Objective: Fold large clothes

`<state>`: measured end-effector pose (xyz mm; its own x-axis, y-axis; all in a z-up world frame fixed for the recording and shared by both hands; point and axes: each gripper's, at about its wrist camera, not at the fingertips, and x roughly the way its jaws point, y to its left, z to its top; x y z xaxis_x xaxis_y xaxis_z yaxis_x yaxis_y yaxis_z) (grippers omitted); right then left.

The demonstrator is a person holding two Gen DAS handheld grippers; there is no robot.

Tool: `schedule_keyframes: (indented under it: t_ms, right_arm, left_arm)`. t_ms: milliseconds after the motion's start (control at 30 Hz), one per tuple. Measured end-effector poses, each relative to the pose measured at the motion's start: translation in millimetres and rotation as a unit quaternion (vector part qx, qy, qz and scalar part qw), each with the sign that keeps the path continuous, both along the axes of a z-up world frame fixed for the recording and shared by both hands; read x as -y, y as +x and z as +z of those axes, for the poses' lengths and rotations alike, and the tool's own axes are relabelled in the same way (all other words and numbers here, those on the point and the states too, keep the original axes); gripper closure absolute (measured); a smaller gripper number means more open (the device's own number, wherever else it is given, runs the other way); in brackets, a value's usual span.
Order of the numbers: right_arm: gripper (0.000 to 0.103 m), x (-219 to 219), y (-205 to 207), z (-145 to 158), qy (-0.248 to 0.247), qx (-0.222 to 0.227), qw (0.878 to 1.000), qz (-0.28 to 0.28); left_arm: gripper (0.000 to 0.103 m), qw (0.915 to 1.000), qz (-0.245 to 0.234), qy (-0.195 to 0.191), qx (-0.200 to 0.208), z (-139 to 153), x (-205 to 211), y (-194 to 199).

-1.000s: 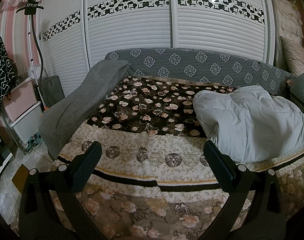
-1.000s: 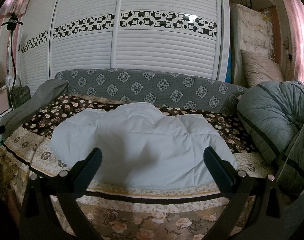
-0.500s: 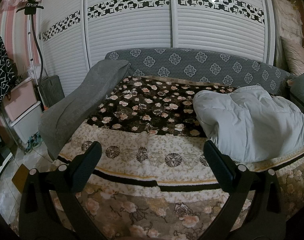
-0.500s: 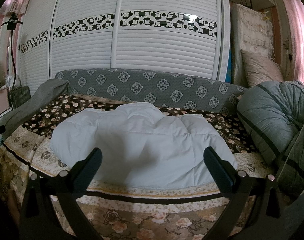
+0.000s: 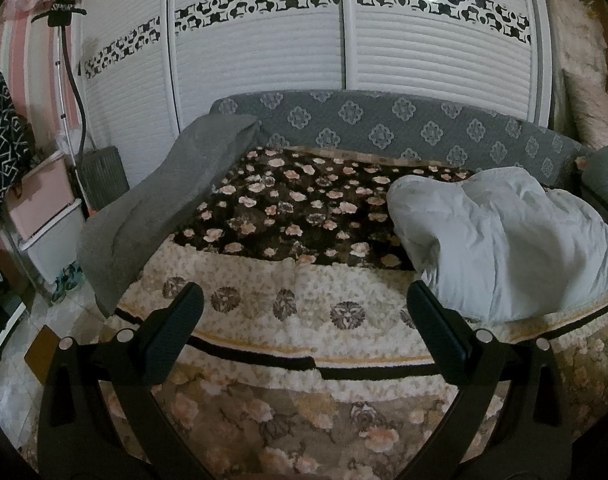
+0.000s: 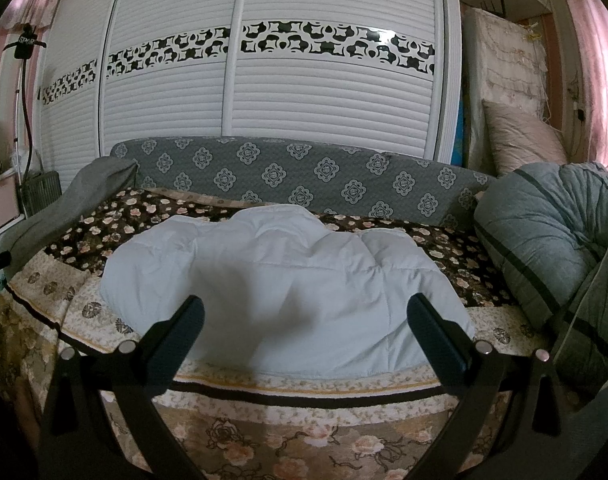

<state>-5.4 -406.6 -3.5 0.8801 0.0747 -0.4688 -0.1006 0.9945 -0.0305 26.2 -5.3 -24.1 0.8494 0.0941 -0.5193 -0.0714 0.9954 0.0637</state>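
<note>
A white padded garment [image 6: 288, 280] lies bunched on the floral bed cover [image 6: 76, 300], near the front edge. In the left wrist view the same white garment [image 5: 511, 240] sits at the right side of the bed. My right gripper [image 6: 304, 320] hangs open just in front of the garment's near edge, with nothing between its fingers. My left gripper [image 5: 304, 312] is open too, over the bare floral bed cover [image 5: 288, 296] to the left of the garment, holding nothing.
A grey blanket [image 5: 160, 212] drapes over the bed's left edge. A grey striped quilt [image 6: 551, 248] is heaped at the right. A patterned grey backrest [image 6: 304, 176] and white louvred wardrobe doors [image 6: 264, 112] stand behind. Pink storage boxes [image 5: 44, 200] stand on the floor at left.
</note>
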Motion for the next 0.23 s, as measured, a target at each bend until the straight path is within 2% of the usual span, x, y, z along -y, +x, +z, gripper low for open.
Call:
schedule_keyframes:
  t_ms: [233]
  right_arm:
    - [0.002,-0.7,0.3,0.5,0.000,0.000,1.000,-0.001]
  left_arm:
    - [0.003,1.0000,-0.003,0.004,0.004,0.6,3.7,-6.2]
